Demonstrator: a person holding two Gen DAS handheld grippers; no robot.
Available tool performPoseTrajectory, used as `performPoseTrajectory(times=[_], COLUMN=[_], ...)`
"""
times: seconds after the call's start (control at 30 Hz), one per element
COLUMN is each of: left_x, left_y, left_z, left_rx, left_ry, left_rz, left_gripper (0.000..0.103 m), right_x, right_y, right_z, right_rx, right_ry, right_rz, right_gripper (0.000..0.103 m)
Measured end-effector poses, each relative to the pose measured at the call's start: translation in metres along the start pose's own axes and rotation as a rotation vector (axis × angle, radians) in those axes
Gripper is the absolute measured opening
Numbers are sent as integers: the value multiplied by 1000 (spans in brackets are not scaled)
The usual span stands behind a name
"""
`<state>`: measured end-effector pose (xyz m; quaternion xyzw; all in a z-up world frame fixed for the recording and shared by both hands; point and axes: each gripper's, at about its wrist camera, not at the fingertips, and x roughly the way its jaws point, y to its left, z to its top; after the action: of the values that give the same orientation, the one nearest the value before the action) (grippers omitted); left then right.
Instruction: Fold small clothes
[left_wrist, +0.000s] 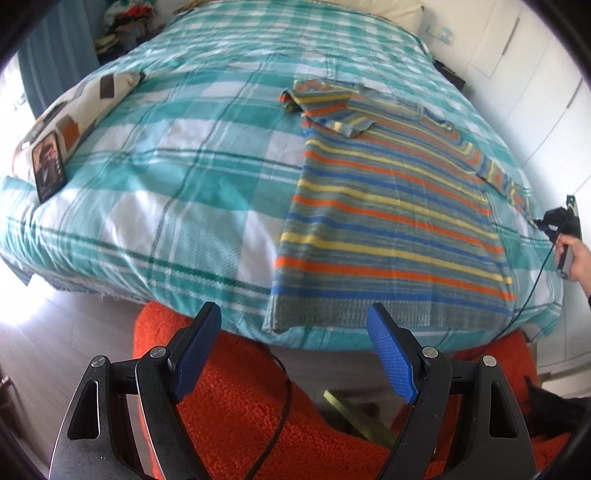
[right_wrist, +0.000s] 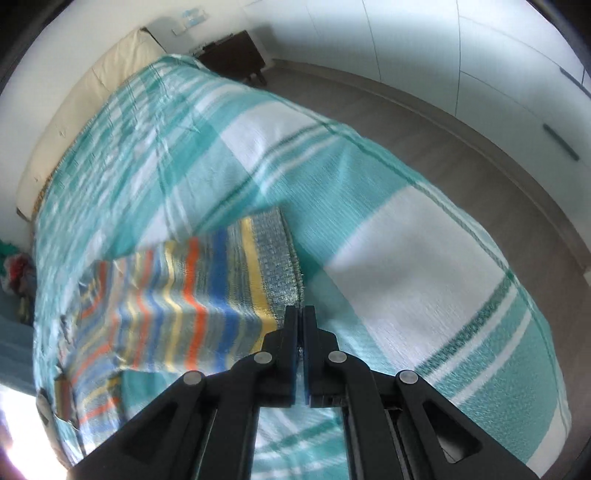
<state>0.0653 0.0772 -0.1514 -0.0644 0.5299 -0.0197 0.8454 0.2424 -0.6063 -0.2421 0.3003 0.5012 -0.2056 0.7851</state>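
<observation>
A striped knit sweater (left_wrist: 388, 221) in grey, blue, yellow and orange lies flat on the teal plaid bedspread (left_wrist: 166, 166). Its left sleeve (left_wrist: 325, 107) is folded in over the chest. The right sleeve (left_wrist: 506, 181) stretches out toward the bed's right edge. There my right gripper (left_wrist: 557, 221) is held by a hand (left_wrist: 580, 258). In the right wrist view this gripper (right_wrist: 300, 308) is shut, its tips pinching the corner of the grey cuff (right_wrist: 280, 258). My left gripper (left_wrist: 293, 308) is open and holds nothing, hovering just in front of the sweater's hem (left_wrist: 332, 314).
A phone (left_wrist: 48, 166) leans on a patterned pillow (left_wrist: 74, 107) at the bed's left. An orange fuzzy garment (left_wrist: 240, 387) and a black cable (left_wrist: 273, 424) sit below my left gripper. A dark nightstand (right_wrist: 232, 55) stands beside the bed, with white cupboards (right_wrist: 480, 55) beyond the floor strip.
</observation>
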Motion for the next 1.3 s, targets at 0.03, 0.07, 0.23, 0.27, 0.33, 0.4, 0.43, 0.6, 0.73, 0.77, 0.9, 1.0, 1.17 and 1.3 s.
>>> performPoseTrajectory(times=[0.03, 0.07, 0.23, 0.27, 0.33, 0.4, 0.43, 0.6, 0.73, 0.77, 0.9, 1.0, 1.17, 1.3], left_x=[1, 2, 6, 8, 9, 8, 7, -6, -26, -32, -51, -60, -48, 28], left_y=[6, 11, 32, 34, 34, 33, 33, 40, 53, 55, 42, 2, -84, -137], left_z=[-1, -1, -3, -4, -4, -4, -3, -1, 9, 15, 50, 86, 140, 186], left_rx=[-26, -50, -134, -139, -143, -142, -141, -112, -90, -88, -79, 9, 267, 456], left_ry=[8, 11, 26, 32, 37, 33, 31, 3, -24, -40, -90, -88, -87, -72], left_rz=[-2, -3, -6, -4, 0, 4, 7, 59, 84, 78, -43, -215, -339, -225], left_gripper=[82, 82, 82, 82, 82, 82, 82, 82, 83, 83, 87, 89, 96, 92], right_x=[-1, -2, -1, 0, 4, 11, 14, 7, -34, -46, -88, -110, -98, -51], right_y=[-5, -8, -9, -8, -7, -3, 0, 4, 16, 19, 61, 111, 163, 165], right_z=[-2, -3, -5, -5, -5, -6, -7, -12, -33, -41, -100, -177, -283, -319], right_rx=[8, 14, -16, -20, -28, -50, -72, -131, -268, -293, -477, -648, -855, -893], right_ry=[1, 2, 20, 22, 25, 27, 24, -8, -137, -170, -150, -58, 14, 85], right_rz=[-1, 2, -7, -12, -29, -51, -68, -81, -196, -202, -45, 180, 269, 165], right_gripper=[1, 1, 1, 1, 0, 0, 0, 2, 54, 56, 57, 57, 57, 56])
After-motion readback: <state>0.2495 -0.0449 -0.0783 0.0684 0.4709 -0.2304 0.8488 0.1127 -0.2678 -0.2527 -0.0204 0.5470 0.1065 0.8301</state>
